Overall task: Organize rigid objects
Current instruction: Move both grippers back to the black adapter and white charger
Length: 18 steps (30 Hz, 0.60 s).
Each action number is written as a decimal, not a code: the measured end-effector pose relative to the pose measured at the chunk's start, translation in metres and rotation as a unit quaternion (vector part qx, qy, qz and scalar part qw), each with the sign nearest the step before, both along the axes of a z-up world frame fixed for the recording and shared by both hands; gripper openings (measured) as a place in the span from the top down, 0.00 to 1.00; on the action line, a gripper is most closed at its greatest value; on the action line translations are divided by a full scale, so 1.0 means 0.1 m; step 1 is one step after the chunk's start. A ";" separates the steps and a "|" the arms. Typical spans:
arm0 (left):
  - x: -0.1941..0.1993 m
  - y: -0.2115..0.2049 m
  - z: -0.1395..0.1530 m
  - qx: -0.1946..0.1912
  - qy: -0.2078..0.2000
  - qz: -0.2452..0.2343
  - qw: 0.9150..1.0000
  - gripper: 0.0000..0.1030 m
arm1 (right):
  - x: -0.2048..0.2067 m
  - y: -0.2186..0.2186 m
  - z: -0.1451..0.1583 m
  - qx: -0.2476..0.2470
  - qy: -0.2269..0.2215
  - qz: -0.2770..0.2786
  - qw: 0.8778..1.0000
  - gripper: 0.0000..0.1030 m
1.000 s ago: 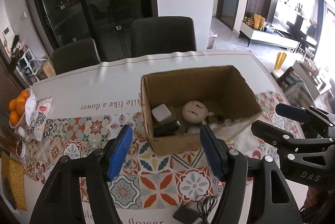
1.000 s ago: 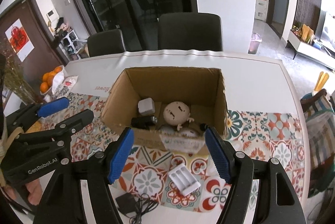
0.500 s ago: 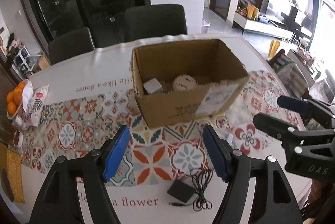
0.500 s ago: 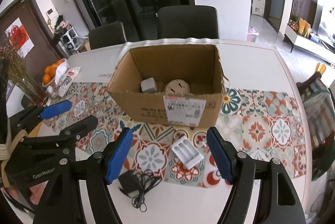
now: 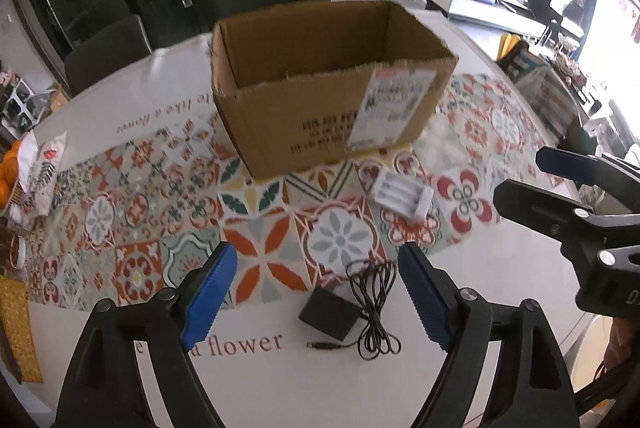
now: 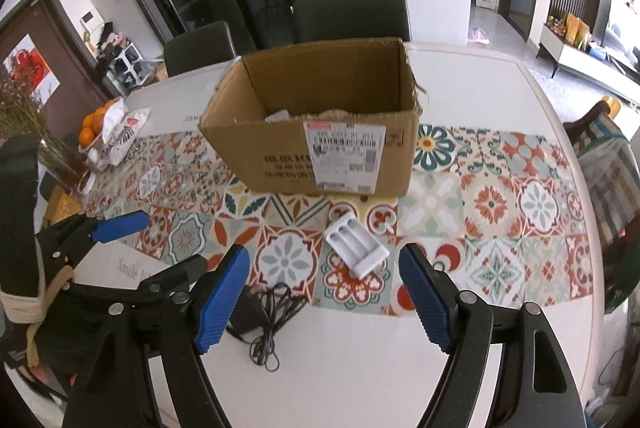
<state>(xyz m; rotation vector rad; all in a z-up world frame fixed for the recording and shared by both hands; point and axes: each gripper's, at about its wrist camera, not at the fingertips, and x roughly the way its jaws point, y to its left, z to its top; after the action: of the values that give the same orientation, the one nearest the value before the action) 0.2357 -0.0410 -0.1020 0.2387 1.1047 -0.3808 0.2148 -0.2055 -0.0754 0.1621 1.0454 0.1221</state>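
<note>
An open cardboard box [image 5: 320, 123] [image 6: 320, 155] stands mid-table; a white item just shows over its rim in the right wrist view. A white battery charger [image 5: 402, 196] [image 6: 356, 246] lies on the patterned runner in front of the box. A black power adapter with a coiled cord [image 5: 330, 312] [image 6: 256, 316] lies on the white cloth nearer me. My left gripper [image 5: 320, 296] is open and empty, above the adapter. My right gripper [image 6: 324, 292] is open and empty, just short of the charger. Each gripper shows in the other's view, the right one [image 5: 568, 187] and the left one [image 6: 132, 244].
A bowl of oranges [image 6: 90, 127] and a printed bag [image 6: 124, 131] sit at the table's left end beside a vase of dried flowers [image 6: 60, 151]. Dark chairs [image 6: 352, 13] stand behind the table. A striped chair [image 6: 612, 163] is at the right edge.
Both grippers have pulled back and lowered from over the box toward the near table edge. The box contents have dropped out of sight; the adapter and charger now lie close below the fingers.
</note>
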 end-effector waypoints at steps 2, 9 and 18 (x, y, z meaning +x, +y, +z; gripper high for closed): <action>-0.02 -0.01 -0.06 0.001 0.009 -0.002 1.000 0.20 | -0.04 -0.01 -0.07 0.004 0.011 0.000 1.000 0.25; -0.09 -0.04 -0.30 0.001 0.053 -0.012 0.999 0.18 | -0.13 -0.01 -0.29 0.015 0.045 -0.003 0.999 0.25; -0.10 -0.14 -0.71 0.020 0.111 -0.029 0.993 0.18 | -0.20 -0.03 -0.60 0.018 0.090 -0.009 0.996 0.25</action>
<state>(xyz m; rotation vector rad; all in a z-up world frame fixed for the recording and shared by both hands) 0.2253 -0.0554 -0.1726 0.2688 1.3266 -0.4456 0.1947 -0.2090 -0.1354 0.2187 1.2212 0.1121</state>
